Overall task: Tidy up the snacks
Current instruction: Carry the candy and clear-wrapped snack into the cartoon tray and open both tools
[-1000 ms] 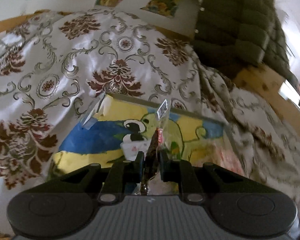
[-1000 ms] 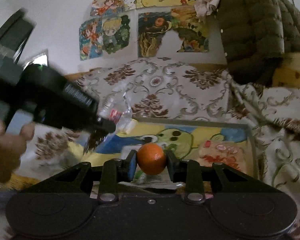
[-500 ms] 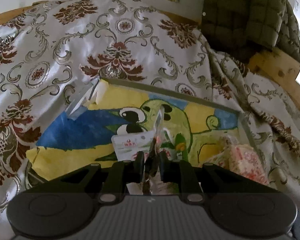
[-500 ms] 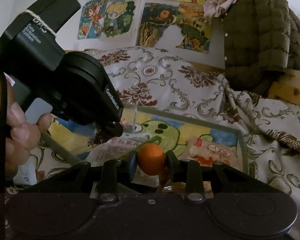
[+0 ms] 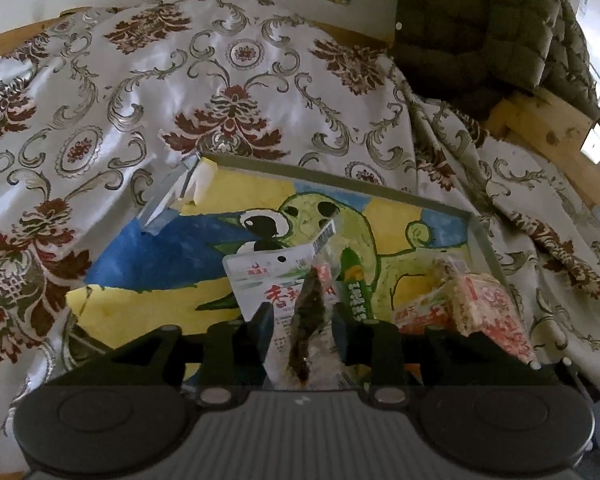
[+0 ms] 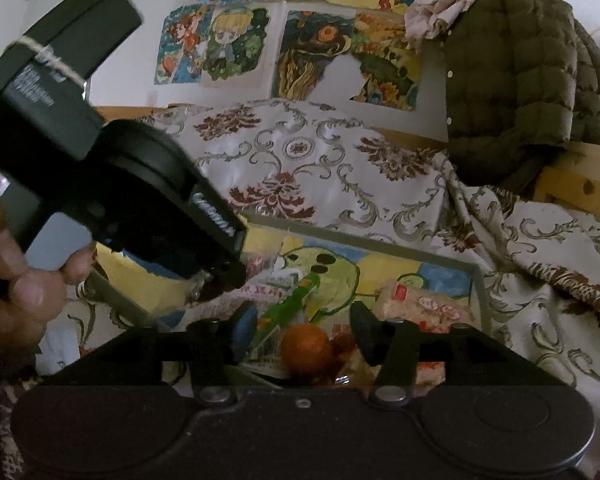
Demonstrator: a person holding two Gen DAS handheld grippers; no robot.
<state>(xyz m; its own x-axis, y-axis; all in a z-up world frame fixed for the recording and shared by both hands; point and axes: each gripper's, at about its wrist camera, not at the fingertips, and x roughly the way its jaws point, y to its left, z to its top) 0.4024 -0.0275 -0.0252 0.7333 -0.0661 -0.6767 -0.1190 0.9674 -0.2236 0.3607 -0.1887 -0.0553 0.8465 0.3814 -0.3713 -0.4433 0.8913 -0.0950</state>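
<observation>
Released, round glossy orange (image 6: 305, 345) sits between parted right jaws.

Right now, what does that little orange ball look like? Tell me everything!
The orange is small, round and smooth-skinned, bright orange, probably a mandarin. It sits low in the tray among snack packets, beside a green packet. The right gripper is open around it, fingers apart, neither touching it.

Both wrist views look down, close, onto the tray (image 5: 340, 180).
</observation>
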